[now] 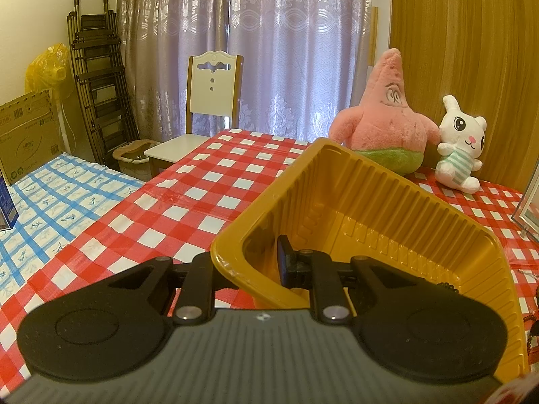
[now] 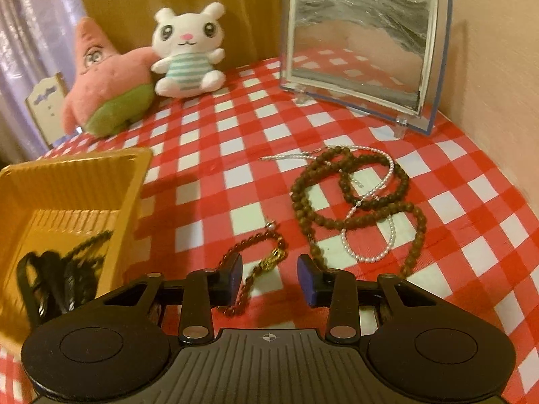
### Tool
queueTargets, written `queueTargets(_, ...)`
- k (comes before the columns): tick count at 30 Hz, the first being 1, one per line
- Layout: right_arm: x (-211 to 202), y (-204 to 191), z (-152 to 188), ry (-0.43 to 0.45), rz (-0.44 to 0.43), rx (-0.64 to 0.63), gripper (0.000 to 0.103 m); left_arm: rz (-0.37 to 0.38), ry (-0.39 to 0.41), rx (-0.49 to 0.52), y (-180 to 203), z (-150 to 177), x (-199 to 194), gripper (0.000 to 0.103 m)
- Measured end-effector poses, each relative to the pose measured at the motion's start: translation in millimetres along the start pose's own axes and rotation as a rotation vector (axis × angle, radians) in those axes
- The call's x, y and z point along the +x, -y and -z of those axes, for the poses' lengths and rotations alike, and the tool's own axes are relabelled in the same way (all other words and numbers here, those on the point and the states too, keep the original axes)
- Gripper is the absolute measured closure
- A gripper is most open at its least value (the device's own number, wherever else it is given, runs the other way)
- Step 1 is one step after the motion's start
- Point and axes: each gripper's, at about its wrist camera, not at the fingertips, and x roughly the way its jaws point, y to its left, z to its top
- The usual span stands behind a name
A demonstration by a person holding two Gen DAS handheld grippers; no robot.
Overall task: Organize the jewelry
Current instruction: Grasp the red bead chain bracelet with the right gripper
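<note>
We see the tray (image 2: 67,181) left of the bead necklaces (image 2: 357,198) on the tabletop (image 2: 219,155), plush toys (image 2: 187,50) behind it.

Left hand-held gripper (image 1: 251,266) — black linkage arms, silver pivot screws, ribbed grey housing, right hand-held gripper (image 2: 269,277) — blue pads

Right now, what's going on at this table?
A person is sorting jewelry with two handheld grippers. The left gripper is shut on the rim of a yellow tray, holding it tilted; some dark pieces already lie inside. The right gripper hangs open above a small amber bead bracelet on the checked tablecloth. Brown bead strands and a pearl strand are still loose.
</note>
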Motion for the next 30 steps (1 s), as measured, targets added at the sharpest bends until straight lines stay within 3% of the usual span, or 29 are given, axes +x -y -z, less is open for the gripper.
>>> queueTargets(5,8.1,-10.1,2.1,0.049,0.040,-0.105,0.066,0.000,0.000,0.000,0.1,0.2,-0.1,0.086)
queueTargets(9,11.3,-19.2,10.9,0.073,0.061,-0.236,0.076,-0.001,-0.001,0.000,0.0,-0.2,0.0,0.086)
queueTargets(12,11.3,-22.2,15.3,0.079,0.043,-0.276,0.091,-0.001,0.000,0.000,-0.6,0.4,0.1,0.086)
queueTargets(14,10.4,-24.7,17.7,0.076,0.036,-0.295,0.093,-0.001,-0.001,0.001,-1.2,0.9,0.3,0.086)
queueTargets(19,1.7,-22.6,21.2,0.047,-0.022,-0.285,0.097,-0.001,-0.001,0.000,-1.0,0.7,0.4,0.086)
queueTargets(30,-46.1,-0.4,12.8,0.073,-0.105,-0.167,0.097,0.000,-0.001,0.001,-0.8,0.9,0.3,0.086)
